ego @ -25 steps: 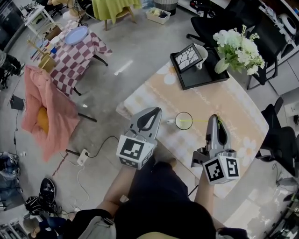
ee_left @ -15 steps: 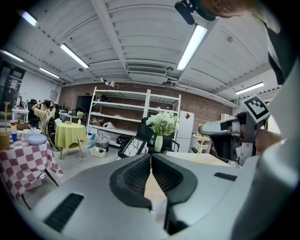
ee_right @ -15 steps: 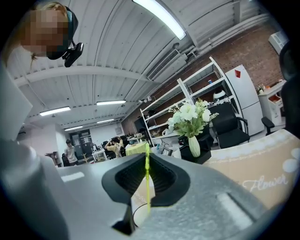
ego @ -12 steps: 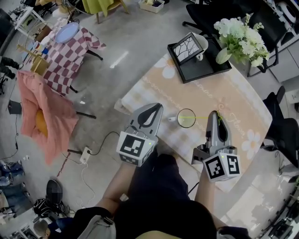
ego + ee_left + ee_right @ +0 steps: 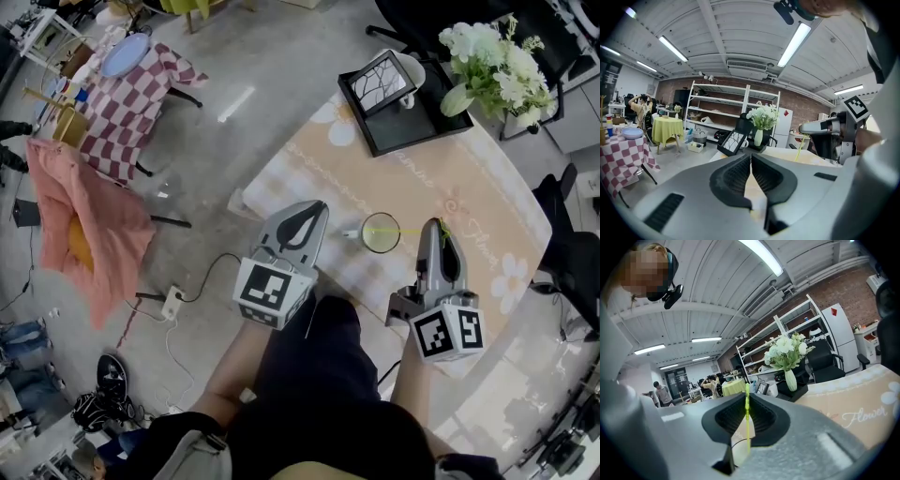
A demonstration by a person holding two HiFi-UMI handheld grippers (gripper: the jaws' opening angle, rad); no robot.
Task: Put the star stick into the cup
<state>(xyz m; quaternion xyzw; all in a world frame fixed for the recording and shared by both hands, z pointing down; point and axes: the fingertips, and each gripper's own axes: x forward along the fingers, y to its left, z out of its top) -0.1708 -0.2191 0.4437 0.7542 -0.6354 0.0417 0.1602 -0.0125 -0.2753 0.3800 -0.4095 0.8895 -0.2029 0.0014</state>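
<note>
A clear glass cup (image 5: 381, 233) with a yellow-green tint stands on the peach flowered tablecloth (image 5: 469, 197). My right gripper (image 5: 437, 225) is just right of it, shut on the thin yellow-green star stick (image 5: 412, 229). The stick runs level to the left, and its free end is over the cup's mouth. In the right gripper view the stick (image 5: 747, 418) stands pinched between the ribbed pads (image 5: 761, 418). My left gripper (image 5: 317, 206) hovers left of the cup at the table's edge, jaws together and empty. In the left gripper view the tips (image 5: 751, 158) meet.
A black tray (image 5: 412, 117) at the table's far end carries a framed picture (image 5: 380, 82), a white mug and a vase of white flowers (image 5: 497, 70). Black chairs stand right of the table. On the floor to the left are a checked table (image 5: 131, 103), pink cloth and cables.
Both grippers have sunk slightly towards the table. The stick stays clamped in the right gripper with its end over the cup.
</note>
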